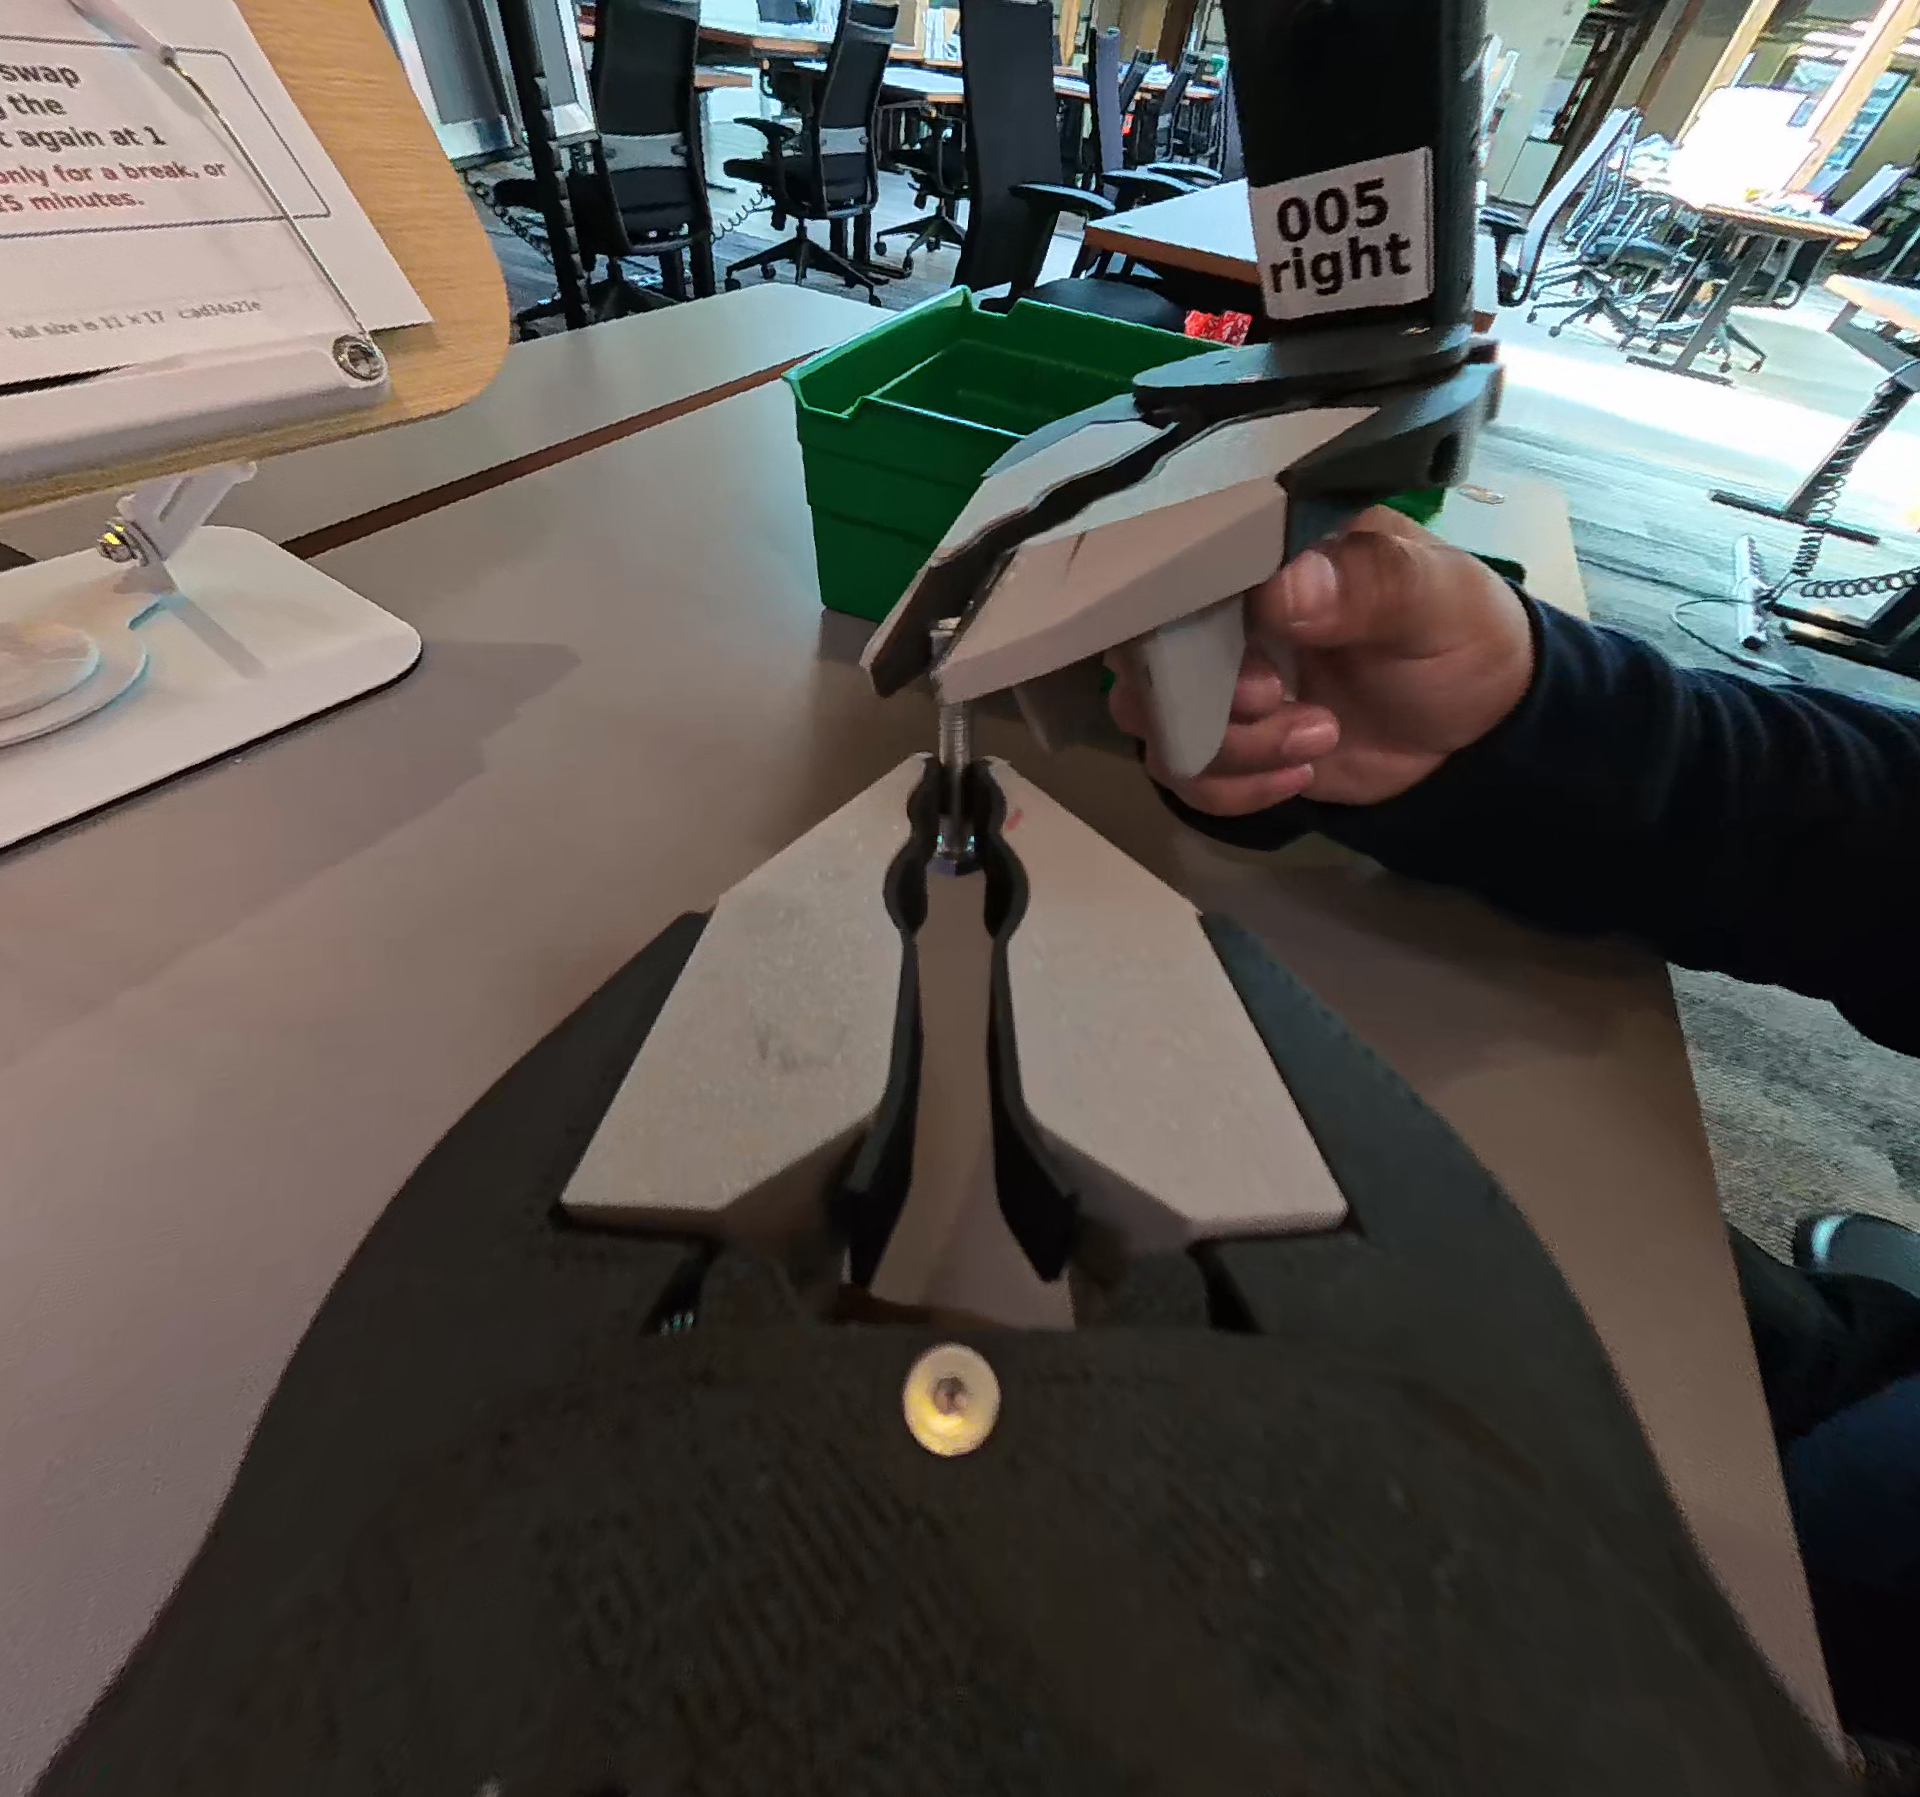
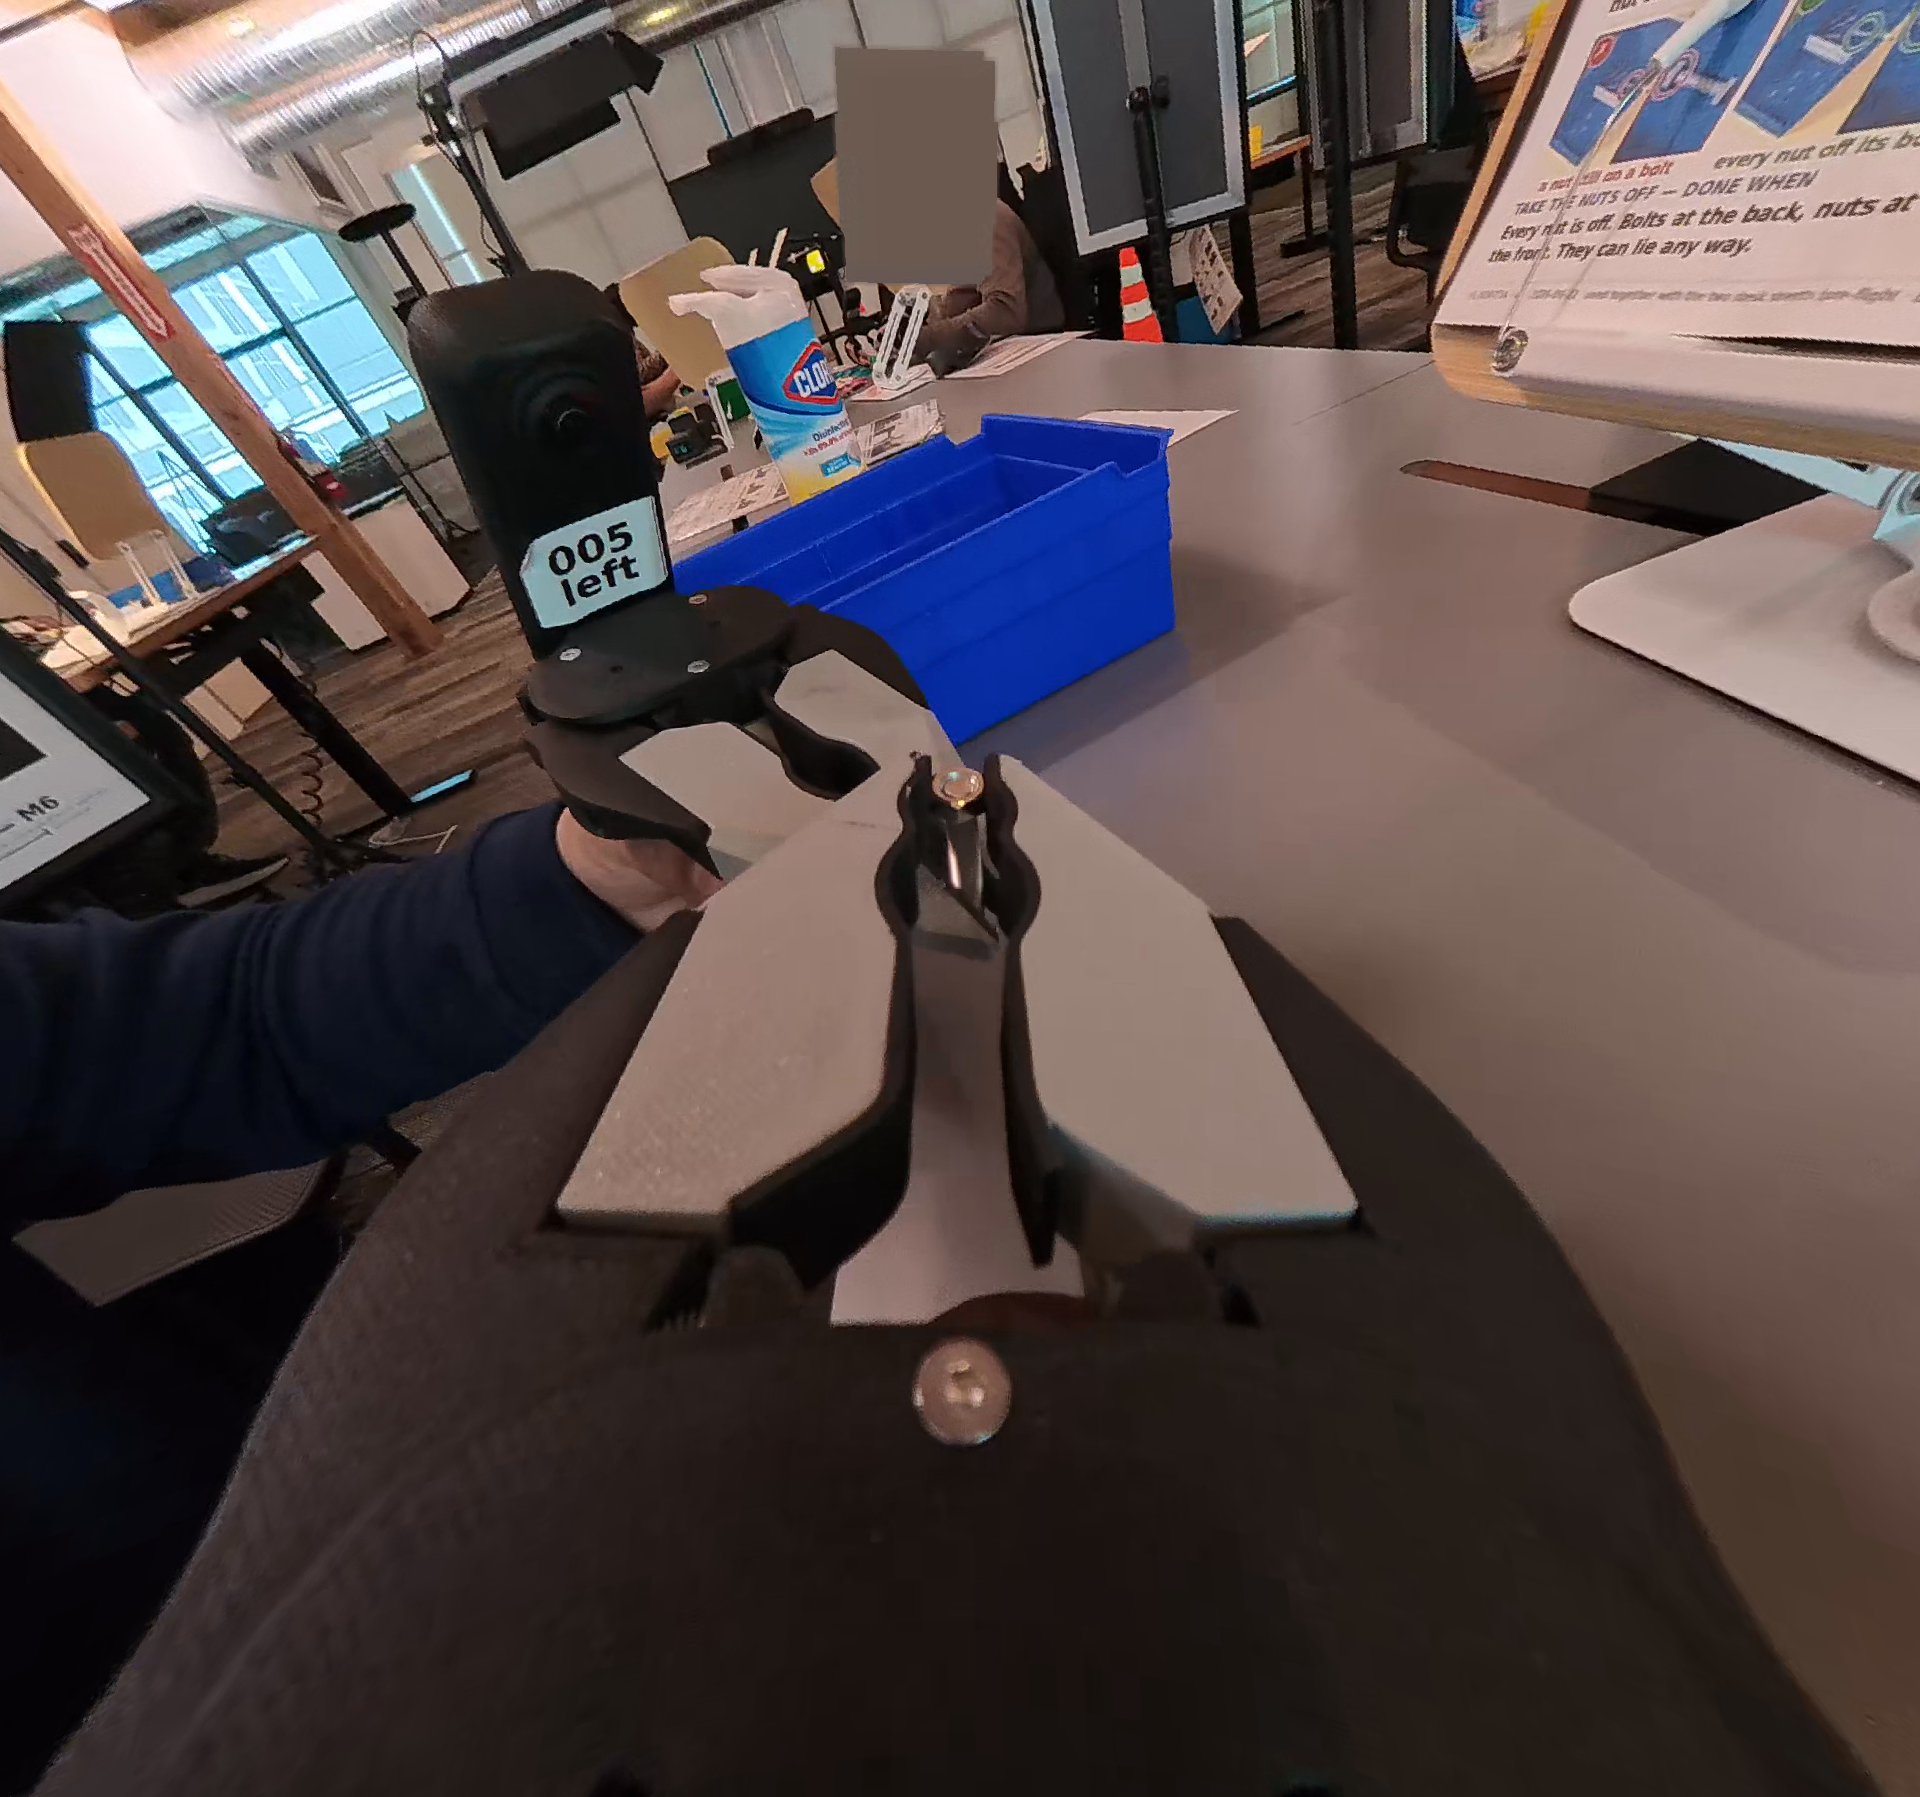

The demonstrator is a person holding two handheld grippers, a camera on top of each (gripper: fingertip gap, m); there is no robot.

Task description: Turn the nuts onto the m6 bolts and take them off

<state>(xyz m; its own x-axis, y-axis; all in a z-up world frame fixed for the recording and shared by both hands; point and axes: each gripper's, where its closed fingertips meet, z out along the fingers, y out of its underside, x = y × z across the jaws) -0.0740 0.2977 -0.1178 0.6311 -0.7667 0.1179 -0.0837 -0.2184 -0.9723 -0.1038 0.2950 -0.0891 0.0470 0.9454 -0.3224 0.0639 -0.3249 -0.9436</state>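
Left tongs (image 1: 954,812) clamped together on a nut (image 1: 953,856), seated in the notch between the tips, above the grey bench (image 1: 520,812). Bolt (image 1: 951,731) standing upright, threaded shank dropping from the right tongs (image 1: 930,651) down into the nut. Right tongs clamped on the bolt's upper end, tilted down from the right, gripped by a hand (image 1: 1351,687) in a dark sleeve. In the right wrist view, round bolt head (image 2: 957,789) showing at the tips of the right tongs (image 2: 956,797), shank running back between the fingers; how far the nut sits along the thread hard to tell, probably near the lower end. Green bin (image 1: 914,459) on the bench beyond the bolt, blue bin (image 2: 987,563) farther left. Instruction sheet on a white stand (image 1: 208,646) at far left.
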